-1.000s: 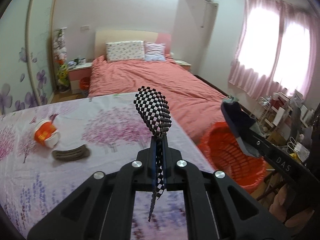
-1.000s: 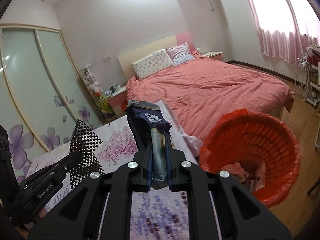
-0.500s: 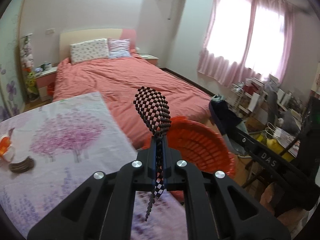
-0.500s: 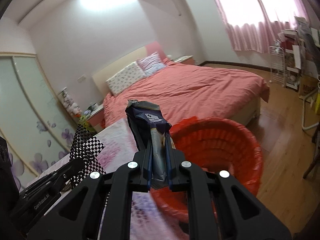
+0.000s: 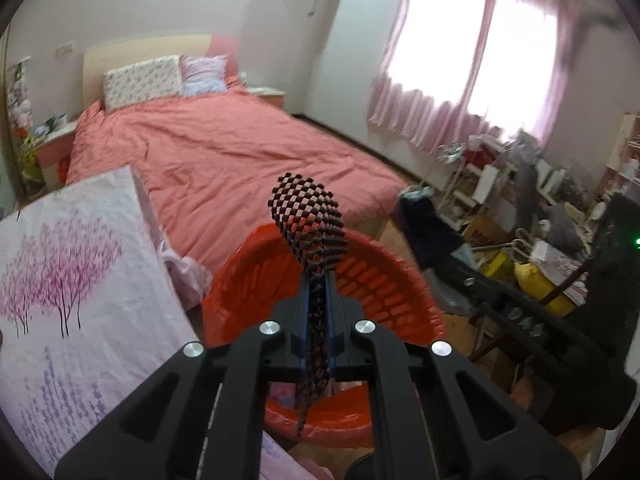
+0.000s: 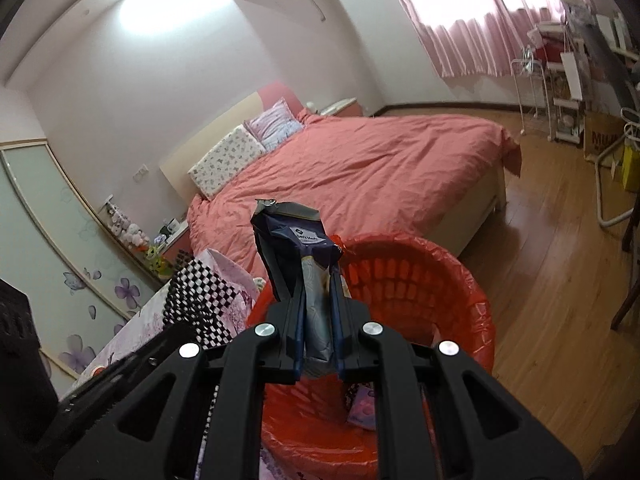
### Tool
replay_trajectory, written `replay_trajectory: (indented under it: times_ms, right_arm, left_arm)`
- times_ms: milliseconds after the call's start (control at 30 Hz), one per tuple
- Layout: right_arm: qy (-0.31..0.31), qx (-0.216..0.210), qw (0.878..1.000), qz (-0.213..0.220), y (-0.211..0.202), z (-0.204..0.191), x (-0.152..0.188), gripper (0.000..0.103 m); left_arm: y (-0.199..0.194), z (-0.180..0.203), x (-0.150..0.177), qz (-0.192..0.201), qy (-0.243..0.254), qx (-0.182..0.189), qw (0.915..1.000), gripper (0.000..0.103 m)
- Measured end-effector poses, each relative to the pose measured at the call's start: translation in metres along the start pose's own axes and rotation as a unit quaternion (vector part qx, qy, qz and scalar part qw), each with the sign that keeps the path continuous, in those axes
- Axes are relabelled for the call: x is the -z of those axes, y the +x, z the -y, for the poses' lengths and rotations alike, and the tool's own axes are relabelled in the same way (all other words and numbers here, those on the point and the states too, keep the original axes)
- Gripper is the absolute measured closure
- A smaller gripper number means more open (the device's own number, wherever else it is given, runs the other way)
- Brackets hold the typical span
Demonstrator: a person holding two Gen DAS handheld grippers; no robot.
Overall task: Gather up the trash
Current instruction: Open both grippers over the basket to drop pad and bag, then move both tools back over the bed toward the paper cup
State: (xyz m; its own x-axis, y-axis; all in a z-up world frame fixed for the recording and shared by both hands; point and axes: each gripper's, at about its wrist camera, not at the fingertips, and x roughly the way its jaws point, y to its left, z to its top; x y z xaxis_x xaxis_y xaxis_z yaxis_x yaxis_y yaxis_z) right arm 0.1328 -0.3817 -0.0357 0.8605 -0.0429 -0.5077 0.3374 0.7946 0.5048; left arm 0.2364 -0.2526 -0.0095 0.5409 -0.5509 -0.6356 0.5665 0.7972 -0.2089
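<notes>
My left gripper (image 5: 316, 292) is shut on a black-and-white checkered wrapper (image 5: 308, 216) and holds it above the near rim of the red basket (image 5: 384, 280). My right gripper (image 6: 316, 300) is shut on a dark blue and silver snack bag (image 6: 294, 236), also over the red basket (image 6: 420, 280), which has a red liner and some trash inside (image 6: 362, 406). The checkered wrapper (image 6: 196, 292) and the left gripper's body show at the left of the right wrist view.
The table with a floral cloth (image 5: 72, 280) lies left of the basket. A bed with a pink cover (image 5: 224, 160) stands behind. Cluttered shelves and a chair (image 5: 540, 240) are at the right. Wooden floor (image 6: 560, 280) lies right of the basket.
Both grippers have swung right, away from the table, and now hold their trash over the red basket. Both stay shut on their items.
</notes>
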Motion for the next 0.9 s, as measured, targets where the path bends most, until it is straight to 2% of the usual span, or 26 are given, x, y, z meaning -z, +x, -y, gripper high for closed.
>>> replay_trajectory:
  times_ms: [67, 133, 200, 267, 500, 833, 900]
  right_arm:
    - [0.0, 0.005, 1.0, -0.008, 0.004, 0.003, 0.001, 0.09]
    - [0.002, 0.007, 1.0, -0.023, 0.011, 0.006, 0.004, 0.088]
    - [0.007, 0.007, 0.999, -0.033, 0.016, 0.011, 0.006, 0.074]
    - [0.009, 0.011, 0.999, -0.036, 0.015, 0.012, 0.01, 0.066]
    - [-0.017, 0.033, 0.999, -0.029, 0.007, -0.001, 0.014, 0.065]
    - [-0.076, 0.024, 0.996, -0.044, 0.011, -0.044, 0.029, 0.065]
    - [-0.088, 0.021, 0.995, -0.047, 0.011, -0.054, 0.034, 0.057]
  left_arm:
    - [0.011, -0.008, 0.002, -0.016, -0.011, -0.004, 0.9998, 0.08]
    - [0.018, -0.013, 0.005, -0.024, -0.018, -0.008, 0.9995, 0.077]
    - [0.022, -0.019, 0.009, -0.032, -0.023, -0.012, 0.9992, 0.073]
    - [0.025, -0.026, 0.011, -0.037, -0.023, -0.024, 0.9988, 0.07]
    - [0.005, -0.054, 0.018, -0.027, -0.019, -0.07, 0.997, 0.058]
    - [-0.046, -0.123, 0.045, -0.019, -0.027, -0.156, 0.9873, 0.052]
    - [-0.057, -0.14, 0.051, -0.018, -0.033, -0.173, 0.9842, 0.051]
